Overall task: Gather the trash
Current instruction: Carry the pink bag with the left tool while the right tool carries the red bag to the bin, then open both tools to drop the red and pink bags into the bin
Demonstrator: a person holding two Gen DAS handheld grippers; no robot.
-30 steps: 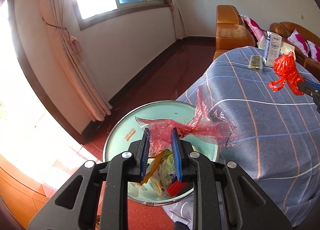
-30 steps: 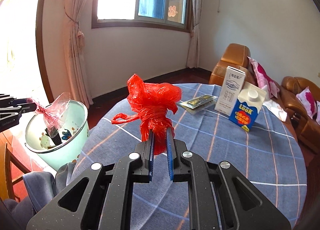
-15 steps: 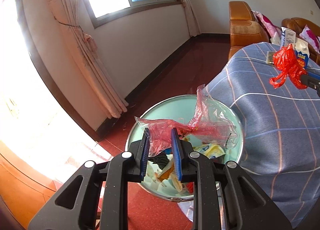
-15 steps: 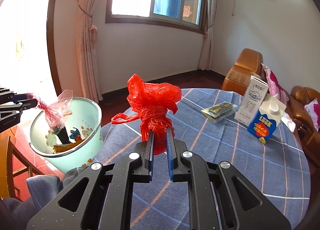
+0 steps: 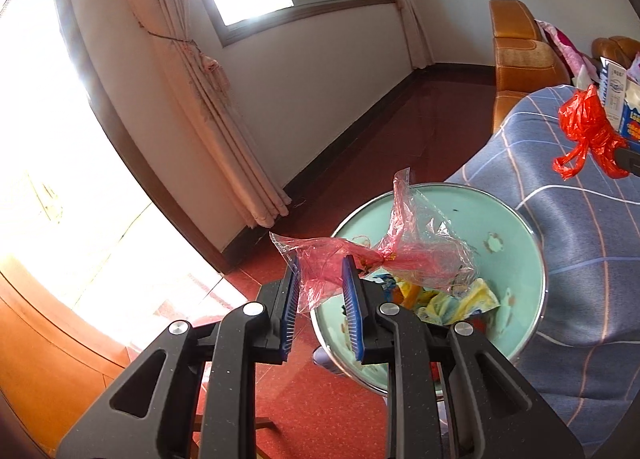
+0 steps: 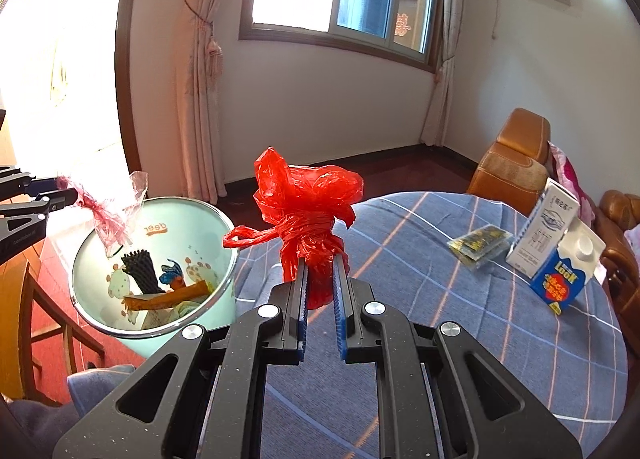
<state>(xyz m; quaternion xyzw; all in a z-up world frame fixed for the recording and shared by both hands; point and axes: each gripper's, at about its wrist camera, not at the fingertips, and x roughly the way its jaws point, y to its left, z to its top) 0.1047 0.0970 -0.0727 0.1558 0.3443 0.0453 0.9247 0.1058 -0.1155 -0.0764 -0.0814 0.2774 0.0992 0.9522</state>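
Left wrist view: the left gripper (image 5: 320,271) was clamped on a pink transparent wrapper (image 5: 384,251), which hung over the open mouth of the mint-green bin (image 5: 520,219). The bin's rim stood just beside the edge of the plaid-covered table (image 5: 580,251); bare red floor (image 5: 400,147) lay beyond.

Right wrist view: the right gripper (image 6: 320,275) was closed on a knotted red plastic bag (image 6: 308,203), held above the table's near edge, right of the bin. Two cartons (image 6: 556,247) stood well apart, at the far side.
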